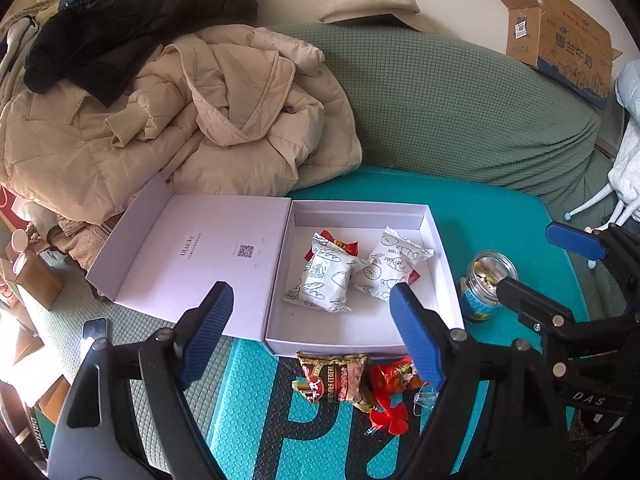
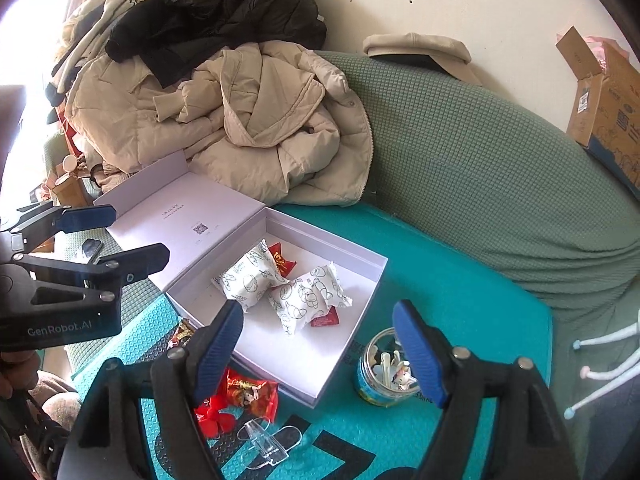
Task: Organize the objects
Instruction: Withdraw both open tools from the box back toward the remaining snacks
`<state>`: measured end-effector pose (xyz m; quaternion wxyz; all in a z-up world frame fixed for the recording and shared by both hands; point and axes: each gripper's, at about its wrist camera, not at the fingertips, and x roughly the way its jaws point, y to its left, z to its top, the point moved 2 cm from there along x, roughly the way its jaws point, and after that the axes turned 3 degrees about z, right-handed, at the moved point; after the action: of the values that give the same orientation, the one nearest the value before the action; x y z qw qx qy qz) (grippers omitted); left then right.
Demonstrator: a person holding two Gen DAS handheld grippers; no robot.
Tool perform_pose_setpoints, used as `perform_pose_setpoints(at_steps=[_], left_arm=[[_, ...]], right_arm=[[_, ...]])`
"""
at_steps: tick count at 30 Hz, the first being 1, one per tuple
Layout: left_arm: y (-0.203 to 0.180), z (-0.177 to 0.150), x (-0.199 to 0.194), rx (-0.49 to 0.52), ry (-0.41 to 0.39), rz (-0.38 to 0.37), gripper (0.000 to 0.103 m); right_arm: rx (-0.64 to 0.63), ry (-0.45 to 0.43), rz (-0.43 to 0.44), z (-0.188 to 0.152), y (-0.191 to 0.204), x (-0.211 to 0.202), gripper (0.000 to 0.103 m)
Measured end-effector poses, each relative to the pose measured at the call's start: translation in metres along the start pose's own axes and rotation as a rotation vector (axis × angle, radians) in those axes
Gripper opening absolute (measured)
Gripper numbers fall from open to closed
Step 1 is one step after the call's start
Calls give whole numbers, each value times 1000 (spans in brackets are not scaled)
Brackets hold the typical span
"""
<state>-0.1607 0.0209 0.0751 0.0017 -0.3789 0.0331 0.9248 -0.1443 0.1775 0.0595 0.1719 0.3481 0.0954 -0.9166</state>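
An open white box (image 1: 320, 346) lies on the teal mat with its lid folded out to the left. Inside it are two white printed snack packets (image 1: 326, 280) (image 2: 248, 280) and small red packets. In front of the box lie a brown cereal packet (image 1: 336, 376), a red candy packet (image 2: 252, 394), a red flower clip (image 2: 214, 418) and a clear clip (image 2: 266, 440). A glass jar (image 2: 386, 372) of small items stands to the right of the box. My left gripper (image 1: 312, 336) hangs open above the box's front edge. My right gripper (image 2: 320, 350) is open above the box's near corner, holding nothing.
A pile of beige coats (image 1: 180, 120) and black coats (image 2: 216, 12) lies on the green sofa (image 1: 460, 112) behind the box. A cardboard carton (image 1: 560, 36) stands at the back right. A phone (image 1: 94, 330) lies left of the mat. White rack legs (image 2: 600, 368) stand at the right.
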Motion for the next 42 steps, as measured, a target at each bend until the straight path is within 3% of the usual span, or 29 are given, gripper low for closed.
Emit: perform_pose_setpoints(at_steps=[29, 42], left_arm=[[14, -91, -12, -14, 73, 9, 81], [3, -135, 16, -17, 172, -16, 81]], right_arm=[[32, 44, 59, -76, 49, -2, 80], [61, 174, 93, -130, 47, 29, 80]])
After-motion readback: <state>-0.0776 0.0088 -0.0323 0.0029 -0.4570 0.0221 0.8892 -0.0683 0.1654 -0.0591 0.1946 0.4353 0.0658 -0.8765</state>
